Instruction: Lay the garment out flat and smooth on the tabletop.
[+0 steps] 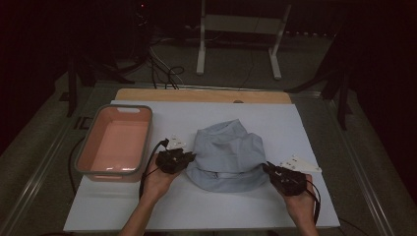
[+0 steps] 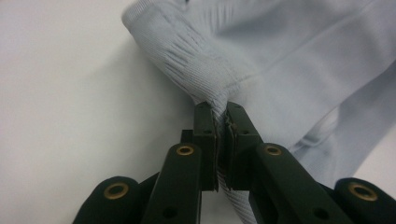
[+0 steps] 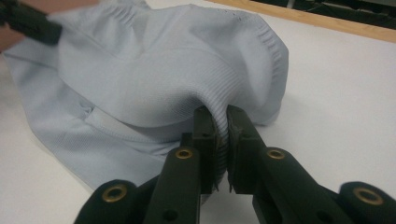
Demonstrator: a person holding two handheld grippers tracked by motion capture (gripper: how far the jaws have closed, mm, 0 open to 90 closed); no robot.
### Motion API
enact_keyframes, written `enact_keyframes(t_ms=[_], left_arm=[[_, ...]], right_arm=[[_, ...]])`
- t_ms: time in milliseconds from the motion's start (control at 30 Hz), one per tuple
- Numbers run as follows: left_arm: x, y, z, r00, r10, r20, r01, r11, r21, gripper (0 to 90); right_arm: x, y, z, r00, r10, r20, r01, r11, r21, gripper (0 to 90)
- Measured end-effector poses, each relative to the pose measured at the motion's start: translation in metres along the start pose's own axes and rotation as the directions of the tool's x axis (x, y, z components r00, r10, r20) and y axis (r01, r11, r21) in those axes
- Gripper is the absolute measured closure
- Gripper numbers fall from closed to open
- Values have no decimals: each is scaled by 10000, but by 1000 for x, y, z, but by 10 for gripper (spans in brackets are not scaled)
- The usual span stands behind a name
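You have the garment (image 1: 227, 155) lying crumpled mid-table, just right of the pink tub (image 1: 117, 142). Your left gripper (image 2: 220, 116) is clamped on its ribbed hem at the left edge; your right gripper (image 3: 222, 119) pinches the ribbed edge on the right. This looks like the grab before a lift: next, raise both hands together, keeping the cloth taut, so neither edge slips free

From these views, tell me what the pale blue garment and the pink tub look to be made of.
Garment: soft knit fabric, matte; ribbed band and fine stitch rows show where the left gripper and right gripper pinch it.
Tub: probably moulded plastic, smooth pink inside with a grey rim and slight sheen.
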State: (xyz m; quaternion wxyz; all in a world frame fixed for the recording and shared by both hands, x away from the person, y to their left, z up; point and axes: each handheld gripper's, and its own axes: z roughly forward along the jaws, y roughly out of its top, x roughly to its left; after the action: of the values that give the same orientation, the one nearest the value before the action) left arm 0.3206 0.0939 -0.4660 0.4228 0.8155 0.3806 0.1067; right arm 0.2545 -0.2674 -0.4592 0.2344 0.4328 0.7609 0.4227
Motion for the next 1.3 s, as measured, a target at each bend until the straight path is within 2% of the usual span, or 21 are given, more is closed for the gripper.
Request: enact_keyframes(t_ms=[133,267,400,567,733,1000,1100,1300], left_arm=[[-2,6,-9,10000,-14,97,18,9993,-380,855],[-4,9,-14,9999,63,104,-57,9983,-582,856],[-6,14,-21,9999,106,35,-103,9959,-895,856],[-4,17,-29,10000,64,-21,-67,9927,-1207,857],[-5,20,-37,9999,69,-98,-83,9884,-1515,857],[-3,24,-47,9998,-23,-202,-15,9828,-1849,857],[-4,25,-43,10000,-71,-25,65,9828,-1847,857],[-14,27,-32,9997,177,185,-145,9869,-1604,857]], right_arm=[[1,1,0,9999,-58,-115,58,10000,-17,734],[3,1,3,9998,-58,-200,60,9999,88,564],[6,2,5,9993,-159,-338,162,9998,86,433],[12,6,6,9976,-433,-549,427,9990,-126,320],[19,9,9,9944,-676,-818,663,9976,-196,284],[24,9,14,9929,-840,-845,837,9965,-76,279],[24,9,14,9930,-801,-872,799,9968,-61,279],[28,9,15,9923,-825,-924,826,9966,-29,276]])
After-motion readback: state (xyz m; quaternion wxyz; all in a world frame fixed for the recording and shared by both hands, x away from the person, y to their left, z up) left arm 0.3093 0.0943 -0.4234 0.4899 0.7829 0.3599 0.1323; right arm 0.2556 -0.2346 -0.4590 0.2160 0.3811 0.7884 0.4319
